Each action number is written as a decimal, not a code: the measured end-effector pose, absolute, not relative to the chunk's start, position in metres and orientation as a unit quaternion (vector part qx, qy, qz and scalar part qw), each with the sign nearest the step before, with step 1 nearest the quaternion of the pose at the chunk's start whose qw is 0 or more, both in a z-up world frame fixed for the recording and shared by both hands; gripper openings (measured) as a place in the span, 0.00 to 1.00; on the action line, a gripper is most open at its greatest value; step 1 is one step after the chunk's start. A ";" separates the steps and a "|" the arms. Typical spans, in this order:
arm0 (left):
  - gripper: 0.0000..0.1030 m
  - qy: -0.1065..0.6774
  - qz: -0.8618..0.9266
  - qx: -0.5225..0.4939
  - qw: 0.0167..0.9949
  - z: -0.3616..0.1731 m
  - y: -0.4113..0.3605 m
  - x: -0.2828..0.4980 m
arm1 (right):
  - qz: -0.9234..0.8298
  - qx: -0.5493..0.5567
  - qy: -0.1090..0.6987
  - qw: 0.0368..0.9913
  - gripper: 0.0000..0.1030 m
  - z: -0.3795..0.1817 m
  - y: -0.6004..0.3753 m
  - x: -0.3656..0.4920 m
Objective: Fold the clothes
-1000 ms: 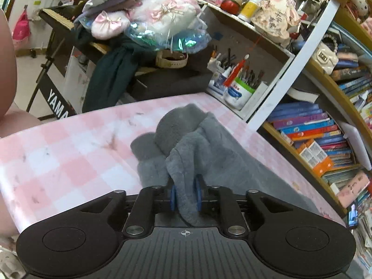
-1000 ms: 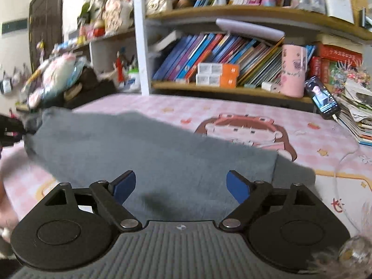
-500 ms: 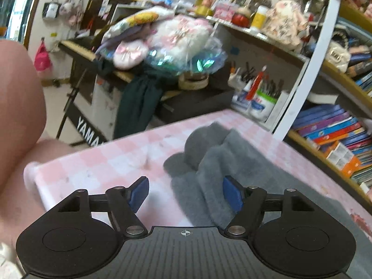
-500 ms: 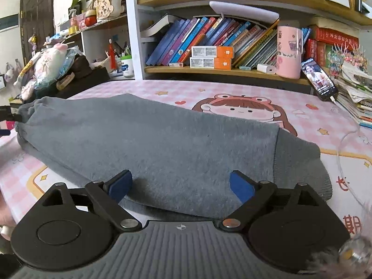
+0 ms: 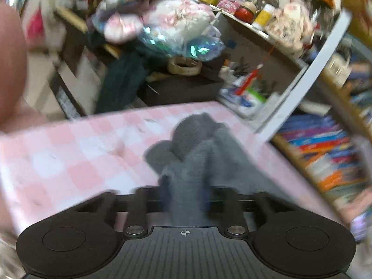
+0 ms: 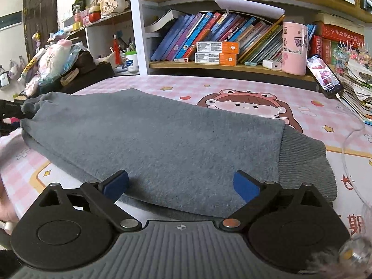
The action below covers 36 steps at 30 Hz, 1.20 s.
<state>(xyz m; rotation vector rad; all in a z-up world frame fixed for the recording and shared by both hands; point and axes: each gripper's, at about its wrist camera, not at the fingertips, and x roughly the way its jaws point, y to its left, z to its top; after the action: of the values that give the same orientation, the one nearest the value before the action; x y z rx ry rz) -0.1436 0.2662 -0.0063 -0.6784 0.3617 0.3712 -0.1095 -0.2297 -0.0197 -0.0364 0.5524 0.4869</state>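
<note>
Clamped on a bunched end of the grey garment, the left gripper has its blue pads pressed into the cloth from both sides, though that view is smeared by motion. The right gripper stands spread wide, its pads apart and holding nothing, poised just over the near edge of the same garment.

By size: the pink checked table cover, printed with a cartoon girl, carries everything. On it the grey garment lies as a long flat band, apparently doubled lengthwise, with a ribbed cuff at the right end and a gathered end at the far left, where the left gripper's dark body shows. Behind stand the bookshelf, then the pink cup and the propped phone.

Gripping the gathered end likely gives control of the whole width, so it can be carried over toward the cuff, while the spread right gripper seems placed to pin or take the near edge. Whether another fold remains, or this is a final straightening, the views do not settle.
</note>
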 end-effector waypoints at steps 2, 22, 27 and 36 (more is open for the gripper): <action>0.13 0.144 0.160 -0.320 0.923 0.005 0.259 -0.149 | 0.238 -0.017 0.270 0.933 0.95 -0.020 -0.229 -0.110; 0.63 0.205 0.170 -0.336 0.903 -0.014 0.263 -0.138 | 0.240 -0.019 0.271 0.932 0.96 -0.021 -0.228 -0.109; 0.33 0.197 0.167 -0.363 0.896 -0.021 0.267 -0.135 | 0.241 -0.019 0.271 0.932 0.96 -0.021 -0.228 -0.109; 0.14 0.144 0.147 -0.402 0.892 -0.020 0.268 -0.148 | 0.239 -0.024 0.268 0.933 0.96 -0.020 -0.226 -0.109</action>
<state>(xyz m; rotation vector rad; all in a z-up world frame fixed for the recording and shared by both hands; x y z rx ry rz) -0.1479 0.2680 -0.0198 -0.8334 0.2998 0.3060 -0.1094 -0.2256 -0.0198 -0.0498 0.5484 0.4897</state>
